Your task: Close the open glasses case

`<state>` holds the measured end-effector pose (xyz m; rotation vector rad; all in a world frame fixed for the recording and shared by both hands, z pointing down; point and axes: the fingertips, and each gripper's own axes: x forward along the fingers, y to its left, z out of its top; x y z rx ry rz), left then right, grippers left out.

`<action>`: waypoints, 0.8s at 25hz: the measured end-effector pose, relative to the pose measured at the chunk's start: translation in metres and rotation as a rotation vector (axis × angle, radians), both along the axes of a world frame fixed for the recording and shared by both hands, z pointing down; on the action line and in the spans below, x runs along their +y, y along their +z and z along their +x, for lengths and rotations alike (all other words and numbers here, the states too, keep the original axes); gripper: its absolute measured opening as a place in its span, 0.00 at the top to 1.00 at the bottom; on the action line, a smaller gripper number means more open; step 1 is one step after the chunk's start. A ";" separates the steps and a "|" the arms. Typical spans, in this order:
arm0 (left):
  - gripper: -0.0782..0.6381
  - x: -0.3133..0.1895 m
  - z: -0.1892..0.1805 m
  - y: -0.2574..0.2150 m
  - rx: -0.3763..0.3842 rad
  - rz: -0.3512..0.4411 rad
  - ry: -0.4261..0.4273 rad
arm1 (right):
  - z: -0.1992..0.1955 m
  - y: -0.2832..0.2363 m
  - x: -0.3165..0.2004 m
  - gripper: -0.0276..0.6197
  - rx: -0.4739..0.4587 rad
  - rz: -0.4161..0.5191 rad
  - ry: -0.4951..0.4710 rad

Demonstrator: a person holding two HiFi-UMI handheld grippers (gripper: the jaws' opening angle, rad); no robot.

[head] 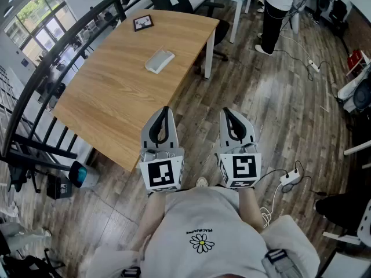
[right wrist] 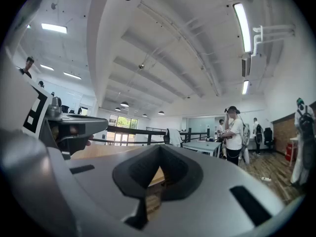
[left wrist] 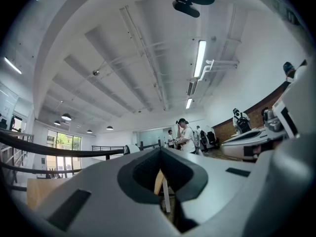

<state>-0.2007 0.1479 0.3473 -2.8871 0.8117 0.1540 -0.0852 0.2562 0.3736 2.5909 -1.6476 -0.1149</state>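
I had both claws pinched fully together and holding nothing. The left gripper (head: 166,110) and the right gripper (head: 227,112) sat side by side close in, the left over the near edge of the wooden table (head: 110,103) and the right over the floor (head: 278,109). The glasses case (head: 159,61) lay out on the tabletop, well apart from both, with a small dark-framed card (head: 142,22) beyond it.

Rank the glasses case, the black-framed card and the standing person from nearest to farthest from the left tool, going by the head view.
1. The glasses case, mid-table, straight ahead of the left tool.
2. The black-framed card, near the table's far edge.
3. The standing person, beyond the table, off to the right.
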 end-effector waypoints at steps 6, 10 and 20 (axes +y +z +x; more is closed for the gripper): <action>0.87 -0.006 0.005 0.003 0.005 0.005 -0.013 | 0.003 0.006 -0.010 0.95 0.000 0.002 -0.037; 0.87 -0.010 0.003 0.006 0.020 -0.007 -0.024 | 0.006 0.010 -0.012 0.95 -0.018 0.005 -0.054; 0.87 -0.014 0.015 0.014 0.031 -0.032 -0.011 | 0.009 0.016 -0.014 0.95 -0.049 0.008 -0.093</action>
